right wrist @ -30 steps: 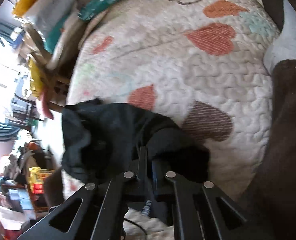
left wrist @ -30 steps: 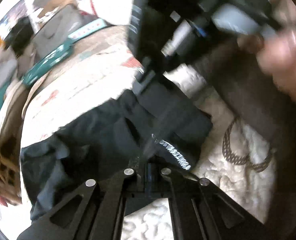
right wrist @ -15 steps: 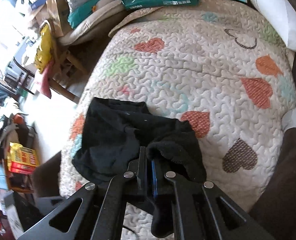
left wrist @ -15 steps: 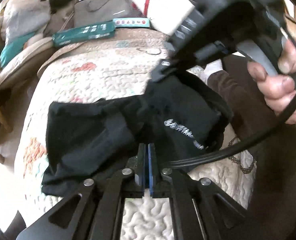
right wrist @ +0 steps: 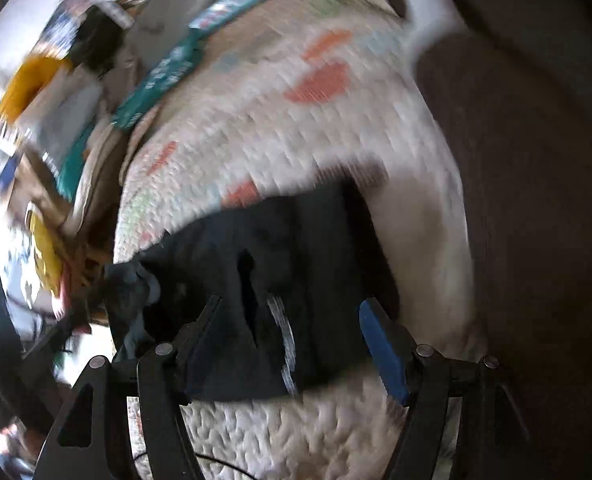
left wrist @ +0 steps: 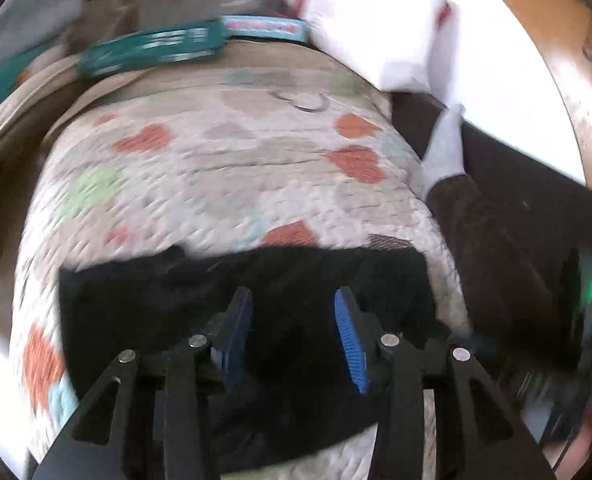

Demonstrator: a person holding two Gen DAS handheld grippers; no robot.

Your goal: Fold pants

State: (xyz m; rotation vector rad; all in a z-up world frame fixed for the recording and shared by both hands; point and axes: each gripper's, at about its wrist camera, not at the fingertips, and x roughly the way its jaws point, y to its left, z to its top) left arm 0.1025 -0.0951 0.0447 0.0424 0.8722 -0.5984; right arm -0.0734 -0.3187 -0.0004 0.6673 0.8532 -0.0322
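The black pants (left wrist: 296, 280) lie folded in a flat band across the near part of the heart-patterned quilt (left wrist: 224, 184). My left gripper (left wrist: 292, 336) is open and empty just above them, blue pads apart. In the right wrist view the pants (right wrist: 311, 256) lie as a dark bundle with a white printed strip, and my right gripper (right wrist: 292, 344) is open and empty over them. Both views are motion-blurred.
A brown cushion or sofa part (left wrist: 491, 248) borders the quilt on the right (right wrist: 535, 200). A teal box (left wrist: 152, 50) and a white pillow (left wrist: 375, 20) lie at the far edge. Cluttered bags and furniture (right wrist: 48, 112) stand past the quilt's left edge.
Both grippers were shut on the pants and have opened, letting the cloth drop flat on the quilt. Both cameras swing quickly; the right gripper no longer shows in the left view.
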